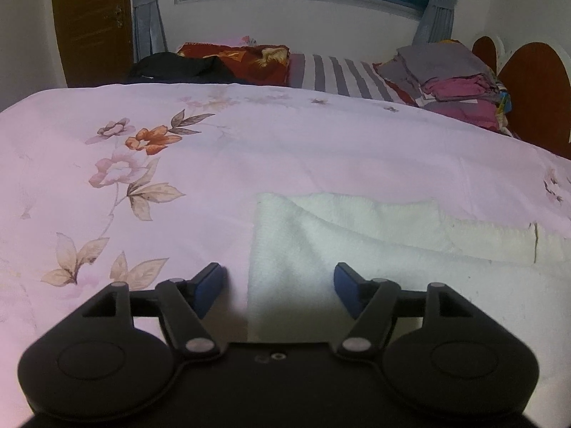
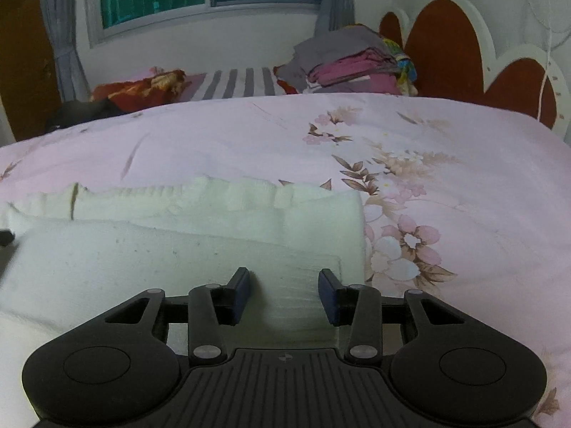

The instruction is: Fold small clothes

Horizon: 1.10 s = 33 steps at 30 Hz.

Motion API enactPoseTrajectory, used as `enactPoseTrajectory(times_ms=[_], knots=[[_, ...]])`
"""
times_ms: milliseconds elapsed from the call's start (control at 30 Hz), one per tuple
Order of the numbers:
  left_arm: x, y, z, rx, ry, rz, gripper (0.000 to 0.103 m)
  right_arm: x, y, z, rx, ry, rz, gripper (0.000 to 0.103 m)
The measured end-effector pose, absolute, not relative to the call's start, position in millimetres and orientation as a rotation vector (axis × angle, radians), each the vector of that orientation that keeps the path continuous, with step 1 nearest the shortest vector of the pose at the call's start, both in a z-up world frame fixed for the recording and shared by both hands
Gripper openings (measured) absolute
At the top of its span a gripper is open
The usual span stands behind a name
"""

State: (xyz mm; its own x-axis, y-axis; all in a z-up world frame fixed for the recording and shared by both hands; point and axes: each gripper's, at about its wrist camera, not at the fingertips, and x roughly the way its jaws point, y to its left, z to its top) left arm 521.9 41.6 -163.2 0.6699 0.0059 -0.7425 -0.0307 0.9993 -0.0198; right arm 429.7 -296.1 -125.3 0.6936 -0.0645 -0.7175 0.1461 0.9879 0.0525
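A white fluffy cloth (image 1: 357, 246) lies folded over on the pink floral bedspread (image 1: 249, 149), with a doubled layer along its far side. My left gripper (image 1: 278, 285) hovers low over the cloth's left edge, jaws wide apart; the edge runs between the blue pads and neither pad touches it. In the right wrist view the same cloth (image 2: 160, 249) fills the lower left. My right gripper (image 2: 284, 287) stands open over its right end, a flat corner of the cloth lying between the pads without being pinched.
At the far end of the bed sit a stack of folded grey and magenta clothes (image 1: 456, 78), a red patterned cloth (image 1: 242, 59) and a black garment (image 1: 178, 67) on a striped sheet (image 1: 335, 75). A brown-and-white headboard (image 2: 464, 50) rises on the right.
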Motion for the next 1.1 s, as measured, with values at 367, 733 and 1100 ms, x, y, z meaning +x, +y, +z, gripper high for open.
enactPoseTrajectory(times_ms=[367, 733, 1100], knots=[[478.4, 31.7, -133.1, -0.029, 0.770, -0.024, 0.068, 403.7, -281.7, -106.9, 0.131, 0.744, -0.067, 0.042], [452.9, 26.1, -160.6, -0.022, 0.835, -0.042, 0.078, 380.7, -291.5, -128.8, 0.139, 0.792, -0.044, 0.041], [424.5, 21.7, -138.4, -0.046, 0.841, -0.024, 0.072, 345.7, -301.5, -103.6, 0.157, 0.771, 0.005, 0.042]])
